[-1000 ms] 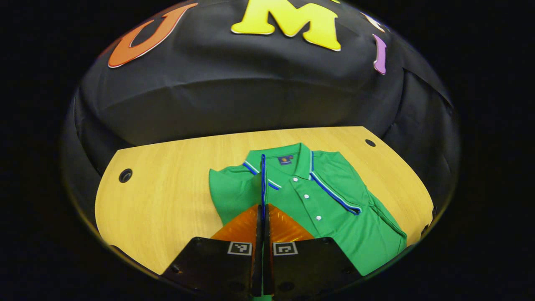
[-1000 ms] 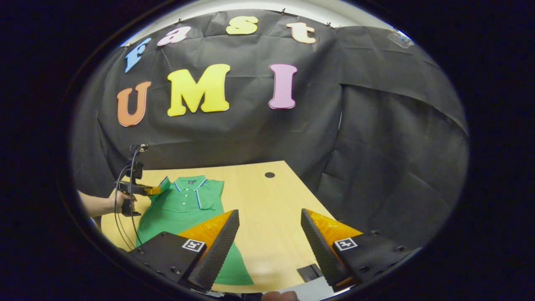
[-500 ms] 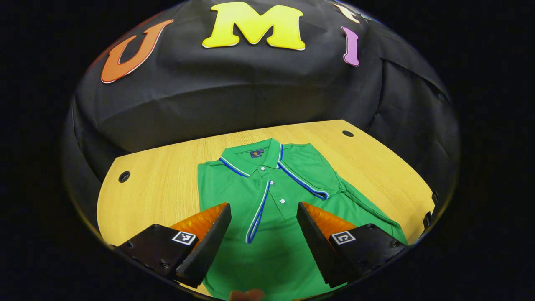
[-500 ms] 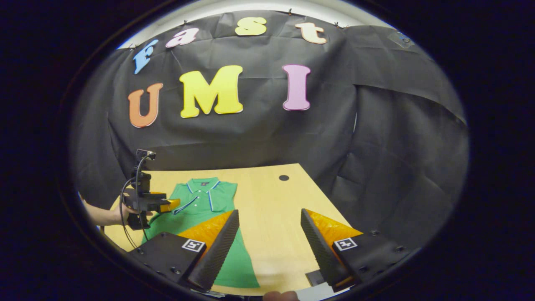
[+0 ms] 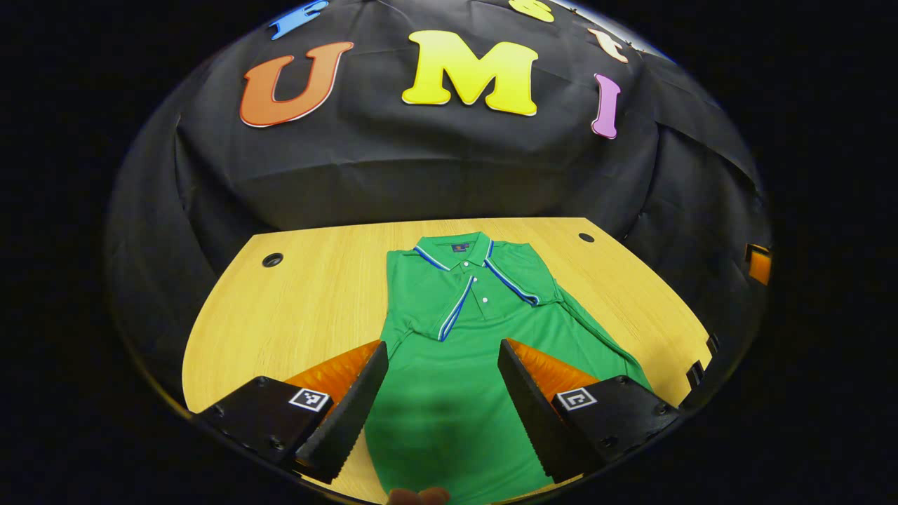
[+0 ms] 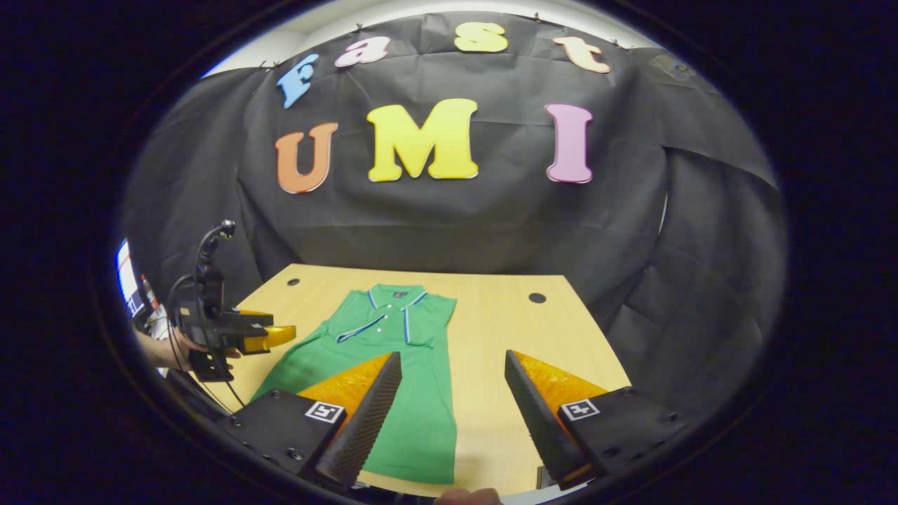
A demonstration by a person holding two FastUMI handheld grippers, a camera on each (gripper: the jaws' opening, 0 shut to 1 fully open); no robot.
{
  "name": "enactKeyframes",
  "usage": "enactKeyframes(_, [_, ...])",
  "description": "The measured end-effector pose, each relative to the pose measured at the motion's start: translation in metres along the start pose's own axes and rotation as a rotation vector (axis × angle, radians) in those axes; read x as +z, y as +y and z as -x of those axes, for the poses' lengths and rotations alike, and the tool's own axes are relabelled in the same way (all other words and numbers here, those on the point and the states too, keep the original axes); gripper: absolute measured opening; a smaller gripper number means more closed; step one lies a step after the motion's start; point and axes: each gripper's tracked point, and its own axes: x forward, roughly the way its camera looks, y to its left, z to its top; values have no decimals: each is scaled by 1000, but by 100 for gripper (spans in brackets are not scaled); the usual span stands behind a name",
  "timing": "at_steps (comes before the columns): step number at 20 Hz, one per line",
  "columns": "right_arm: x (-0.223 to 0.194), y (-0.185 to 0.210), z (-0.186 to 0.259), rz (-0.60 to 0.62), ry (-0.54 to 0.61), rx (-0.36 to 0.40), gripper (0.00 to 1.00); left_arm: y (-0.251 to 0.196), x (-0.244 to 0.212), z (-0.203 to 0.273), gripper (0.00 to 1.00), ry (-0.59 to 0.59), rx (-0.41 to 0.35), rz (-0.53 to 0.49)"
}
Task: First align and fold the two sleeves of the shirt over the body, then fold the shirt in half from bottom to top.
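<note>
Fingers: left gripper [image 5: 440, 410] spread wide, holding nothing, above the lower body of the shirt [image 5: 456, 351]; right gripper [image 6: 452, 414] likewise spread and empty.
Shirt: green polo, flat on the table [image 5: 309, 308], collar toward the black cloth wall [image 5: 393, 168], both sleeves folded over the chest.
Table: pale wood, round cable holes [image 5: 272, 260] near the far corners.
Room: left gripper [image 6: 270, 337] held by a hand [image 6: 172, 348] beside the table's left edge.
</note>
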Motion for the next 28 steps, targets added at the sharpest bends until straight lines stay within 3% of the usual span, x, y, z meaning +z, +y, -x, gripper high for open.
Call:
enactKeyframes(3, [-23,6,1,45,54,32,96,9,-27,38,100,32,19,-45])
enactKeyframes(4, [-32,8,2,64,73,44,92,9,-38,49,100,47,15,-56])
enactKeyframes(6, [-55,13,5,100,124,68,96,7,-62,71,100,85,-3,-69])
enactKeyframes(13, [-161,25,19,184,381,150,93,4,-158,119,100,251,-67,-123])
enactKeyframes(18, [-223,14,21,195,516,142,93,10,-199,120,100,324,-71,-108])
enactKeyframes(20, [-241,8,18,191,555,128,99,9,-209,114,100,346,-82,-98])
enactKeyframes(28, [-267,18,-3,168,607,128,96,17,-231,102,100,398,-67,-73])
